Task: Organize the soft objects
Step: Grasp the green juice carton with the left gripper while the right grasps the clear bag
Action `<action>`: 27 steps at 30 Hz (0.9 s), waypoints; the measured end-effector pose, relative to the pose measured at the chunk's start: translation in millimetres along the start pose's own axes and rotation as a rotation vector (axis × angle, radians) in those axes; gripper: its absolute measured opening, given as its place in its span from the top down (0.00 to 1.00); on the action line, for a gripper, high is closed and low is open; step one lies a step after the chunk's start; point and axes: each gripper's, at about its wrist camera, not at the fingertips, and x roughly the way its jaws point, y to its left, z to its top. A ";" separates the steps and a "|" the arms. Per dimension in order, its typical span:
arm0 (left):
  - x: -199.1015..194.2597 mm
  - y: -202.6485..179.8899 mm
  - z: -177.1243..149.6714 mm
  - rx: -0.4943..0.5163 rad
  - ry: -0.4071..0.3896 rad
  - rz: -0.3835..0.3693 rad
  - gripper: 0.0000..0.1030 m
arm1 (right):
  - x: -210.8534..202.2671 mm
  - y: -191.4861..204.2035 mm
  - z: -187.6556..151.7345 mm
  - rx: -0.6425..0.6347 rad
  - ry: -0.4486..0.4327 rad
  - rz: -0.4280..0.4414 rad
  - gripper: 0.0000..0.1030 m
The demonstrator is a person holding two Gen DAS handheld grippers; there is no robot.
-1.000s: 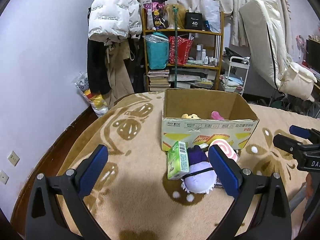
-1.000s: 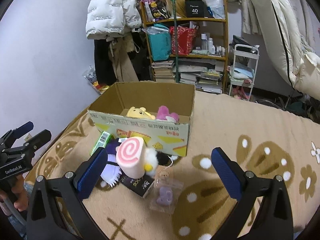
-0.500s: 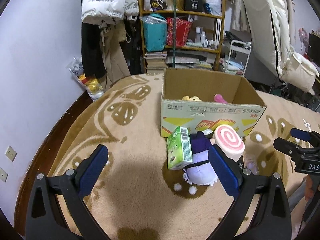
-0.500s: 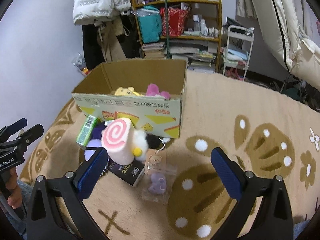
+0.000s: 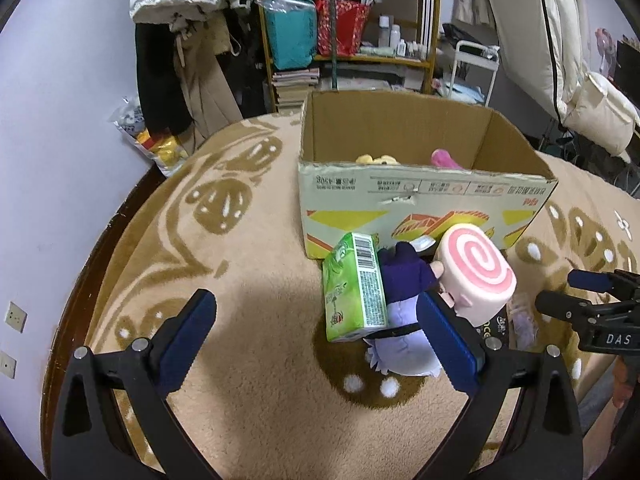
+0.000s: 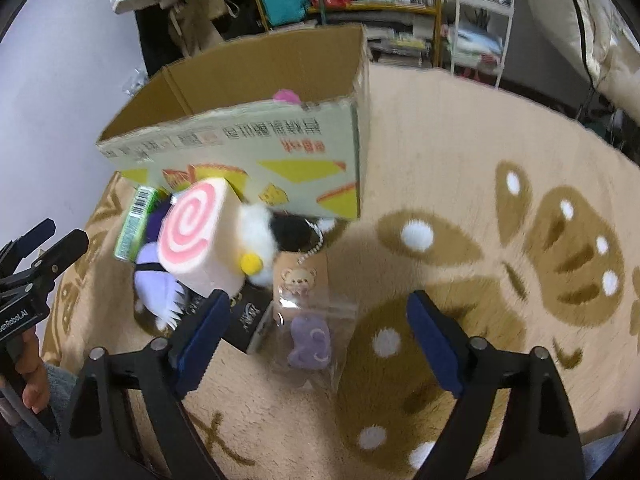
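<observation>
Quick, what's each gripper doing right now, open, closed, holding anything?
Left gripper: open, holding nothing; the green carton lies between its fingers, untouched.
Right gripper: open, jaws just been closing, holding nothing; it hovers over the bagged purple toy.

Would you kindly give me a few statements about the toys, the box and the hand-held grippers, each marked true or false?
1. The cardboard box already holds soft toys. True: a yellow plush and a pink plush show above its front wall.
2. The pink swirl plush lies inside the box. False: it lies on the rug in front of the box.
3. The green carton lies beside the purple plush. True.
4. The right hand-held gripper is clamped on the bagged purple keychain. False: its jaws, just closing, stand apart with the bag between them, unpressed.
5. The left hand-held gripper holds the green carton. False: its jaws are open and hold nothing.
</observation>
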 end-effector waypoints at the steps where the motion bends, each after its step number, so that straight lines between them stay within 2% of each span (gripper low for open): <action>1: 3.8 -0.4 0.1 0.003 0.009 -0.002 0.04 | 3.6 -2.1 -0.1 0.009 0.015 -0.001 0.15; 15: 39.6 -11.3 -5.9 0.042 0.105 -0.015 0.04 | 44.6 -7.2 -4.2 0.013 0.169 0.013 0.15; 27: 55.6 0.5 -3.9 -0.012 0.147 -0.052 0.04 | 58.1 -22.9 -1.8 0.032 0.188 0.020 0.15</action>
